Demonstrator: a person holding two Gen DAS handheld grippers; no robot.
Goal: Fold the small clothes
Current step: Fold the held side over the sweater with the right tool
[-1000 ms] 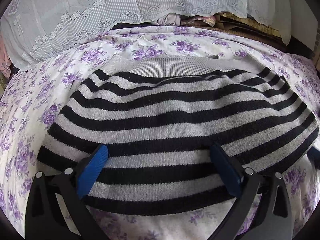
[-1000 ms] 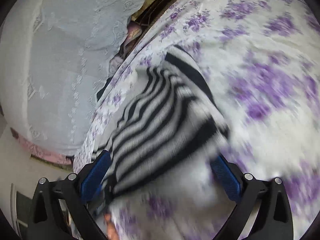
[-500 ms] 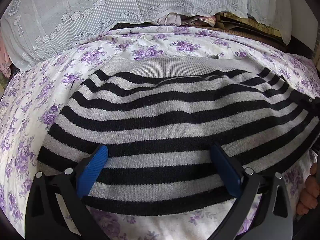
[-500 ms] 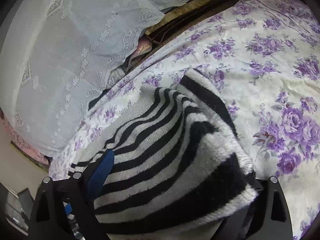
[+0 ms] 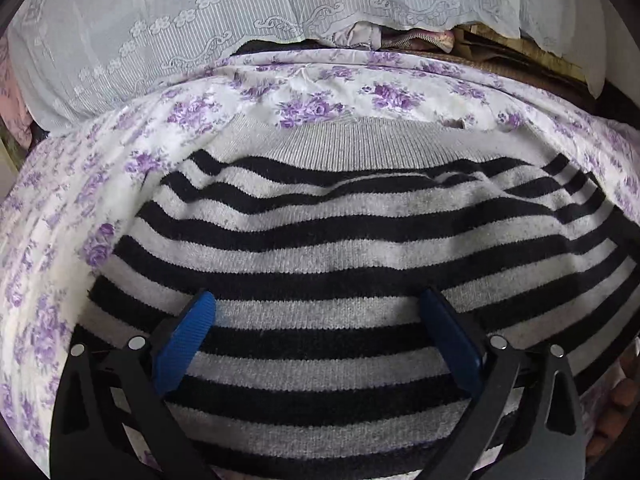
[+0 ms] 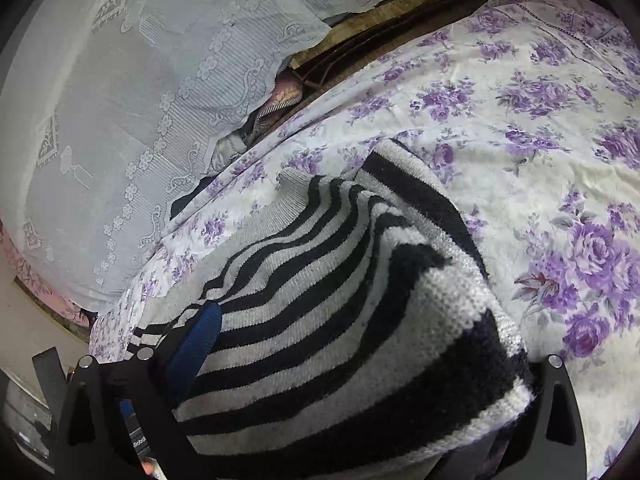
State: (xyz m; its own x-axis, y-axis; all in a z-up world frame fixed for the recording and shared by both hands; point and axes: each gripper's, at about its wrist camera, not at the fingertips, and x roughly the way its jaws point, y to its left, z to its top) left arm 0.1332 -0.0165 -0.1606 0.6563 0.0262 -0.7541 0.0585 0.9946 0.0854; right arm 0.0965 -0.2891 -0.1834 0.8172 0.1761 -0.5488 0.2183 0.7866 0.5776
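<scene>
A grey and black striped knit sweater (image 5: 340,248) lies flat on the floral bedsheet (image 5: 312,96), its plain grey ribbed band at the far side. My left gripper (image 5: 316,300) stands open just above the sweater's near half, both blue pads (image 5: 184,344) resting over the stripes with nothing pinched. In the right wrist view the sweater (image 6: 328,320) bunches up close to the lens. My right gripper (image 6: 320,320) is open at the sweater's right edge; its left blue pad (image 6: 196,344) shows, and a raised fold of knit covers its right finger.
A white lace cover (image 5: 240,20) hangs over piled items behind the bed, with a pink zipped garment (image 6: 280,104) peeking out beneath it. Bare floral sheet (image 6: 540,140) stretches to the right of the sweater. A person's hand (image 5: 616,396) shows at the sweater's right edge.
My right gripper has swung in low against the sweater's right edge, and the knit now lies over its right finger. The left gripper has stayed put.
</scene>
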